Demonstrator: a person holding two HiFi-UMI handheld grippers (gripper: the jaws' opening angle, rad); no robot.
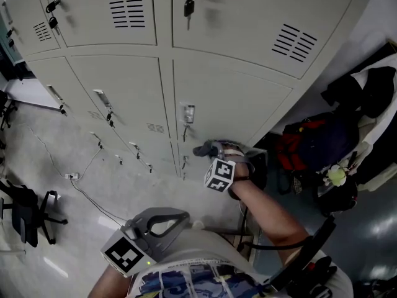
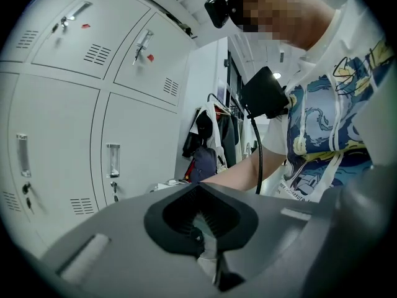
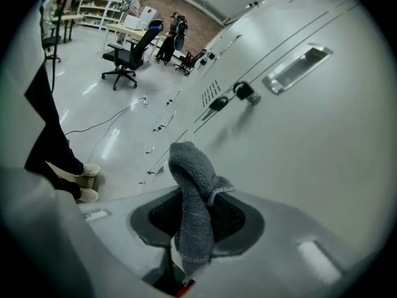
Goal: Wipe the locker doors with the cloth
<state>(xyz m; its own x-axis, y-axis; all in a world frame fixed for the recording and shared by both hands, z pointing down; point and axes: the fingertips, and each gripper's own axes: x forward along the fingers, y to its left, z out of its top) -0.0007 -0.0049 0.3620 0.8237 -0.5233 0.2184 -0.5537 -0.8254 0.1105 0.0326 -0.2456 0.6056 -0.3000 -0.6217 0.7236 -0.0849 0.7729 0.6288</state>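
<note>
Your right tool [image 3: 197, 225] pinches the grey cloth [image 3: 189, 179] just beside a locker door [image 3: 298, 141], while your left tool [image 2: 201, 225] is pressed together.

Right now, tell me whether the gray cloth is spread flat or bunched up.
Bunched: the gray cloth is a twisted wad pinched in the right gripper, folded end poking forward.

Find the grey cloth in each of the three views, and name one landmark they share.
Head view: cloth at centre, in the right gripper, close to the locker doors.
Left gripper view: cloth cannot be made out.
Right gripper view: cloth at lower centre, clamped between the jaws.
Shared landmark: the locker doors, also at and.
</note>
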